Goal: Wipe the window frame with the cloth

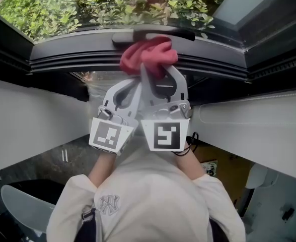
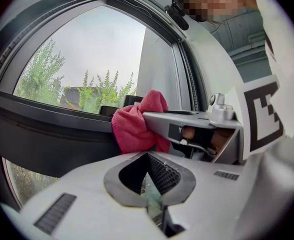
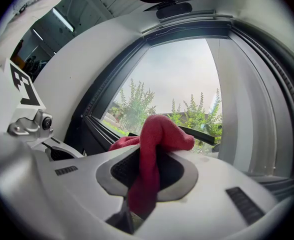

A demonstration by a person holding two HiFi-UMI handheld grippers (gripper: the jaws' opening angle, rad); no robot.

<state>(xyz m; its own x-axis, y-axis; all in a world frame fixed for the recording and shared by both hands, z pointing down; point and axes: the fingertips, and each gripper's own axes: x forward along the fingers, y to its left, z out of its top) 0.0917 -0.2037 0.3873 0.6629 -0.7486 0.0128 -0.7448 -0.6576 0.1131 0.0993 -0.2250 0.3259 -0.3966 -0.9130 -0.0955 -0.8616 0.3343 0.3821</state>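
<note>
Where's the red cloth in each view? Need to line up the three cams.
Head view: top centre, cloth bunched at the right claw tip, against the window frame.
Left gripper view: centre, at the right claw's tip.
Right gripper view: lower centre, pinched between its jaws.
Shared landmark: the dark window frame.

- Cloth covers the handle's middle and the right gripper's tips in the head view.
- Cloth's tail vanishes between those jaws.
- Frame runs off both side edges.
</note>
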